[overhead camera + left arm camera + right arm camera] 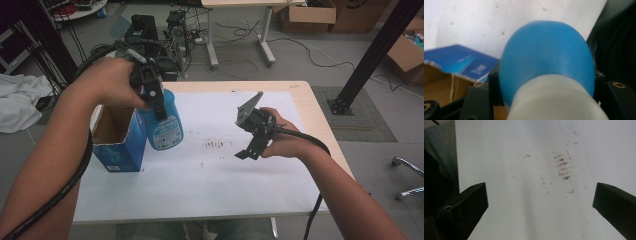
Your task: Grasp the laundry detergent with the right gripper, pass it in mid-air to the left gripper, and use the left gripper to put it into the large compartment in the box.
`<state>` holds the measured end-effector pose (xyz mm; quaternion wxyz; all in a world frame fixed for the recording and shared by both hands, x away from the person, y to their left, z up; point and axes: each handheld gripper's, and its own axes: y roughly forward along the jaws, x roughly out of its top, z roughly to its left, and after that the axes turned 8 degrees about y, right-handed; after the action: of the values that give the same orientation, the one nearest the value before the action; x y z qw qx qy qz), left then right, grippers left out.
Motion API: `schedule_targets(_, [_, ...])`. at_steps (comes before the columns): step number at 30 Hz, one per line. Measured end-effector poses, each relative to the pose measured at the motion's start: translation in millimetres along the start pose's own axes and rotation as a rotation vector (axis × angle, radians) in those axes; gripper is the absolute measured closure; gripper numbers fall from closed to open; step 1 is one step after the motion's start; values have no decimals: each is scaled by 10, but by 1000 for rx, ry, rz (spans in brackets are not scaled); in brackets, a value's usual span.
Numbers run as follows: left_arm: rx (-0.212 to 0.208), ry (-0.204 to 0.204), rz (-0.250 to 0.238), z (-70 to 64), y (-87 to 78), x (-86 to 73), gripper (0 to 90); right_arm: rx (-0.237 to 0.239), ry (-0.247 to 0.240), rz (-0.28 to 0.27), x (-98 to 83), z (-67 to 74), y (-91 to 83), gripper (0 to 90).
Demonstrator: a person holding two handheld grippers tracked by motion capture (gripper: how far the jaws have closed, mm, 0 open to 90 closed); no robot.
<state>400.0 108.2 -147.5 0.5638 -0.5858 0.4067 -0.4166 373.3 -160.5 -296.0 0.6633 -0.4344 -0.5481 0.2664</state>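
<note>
Left of centre in the high view, my left gripper (156, 107) has its jaws clamped on a blue bottle (165, 127), pinching it near the top. The bottle hangs tilted, clear of the sheet, just right of an open blue carton (117, 142) standing at the left edge of the white table cover (210, 180). In the left gripper view the bottle (546, 55) bulges between the black jaws, its white neck at bottom centre; the carton's torn flap (461, 62) sits at lower left.

Right of centre, my right gripper (250, 150) is held above the sheet, jaws spread wide, nothing between them. The right gripper view shows them far apart over brown smudges (562, 166) on the cover.
</note>
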Motion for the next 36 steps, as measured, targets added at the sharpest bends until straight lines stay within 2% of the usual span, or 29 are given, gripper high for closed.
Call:
schedule_targets(5, [13,-134,-8,142,-167,-61,381,-8,-20,115,-60,48,42,0])
schedule_targets(8, [3,-204,-19,204,-276,-106,381,-14,-37,170,-100,82,84,0])
schedule_targets(12, [-11,-287,-36,268,-437,-184,381,-20,-50,189,-121,104,92,0])
schedule_targets(13, [-11,-319,-40,276,-484,-203,381,-18,-51,192,-120,110,88,0])
schedule_targets(16, [6,-435,-61,308,-618,-269,381,-19,-57,191,-111,118,68,0])
schedule_targets(19, [31,-536,-39,350,-737,-343,381,-23,-67,188,-92,120,43,0])
schedule_targets(22, [31,-654,-26,389,-805,-434,381,-23,-75,182,-72,121,23,0])
schedule_targets(25, [35,-753,-20,407,-837,-534,381,-23,-78,183,-63,115,24,0])
schedule_targets(30, [61,-871,13,445,-825,-744,381,-18,-87,190,-61,121,56,0])
schedule_targets(36, [79,-964,12,508,-717,-1039,382,-10,-88,199,-65,129,77,0])
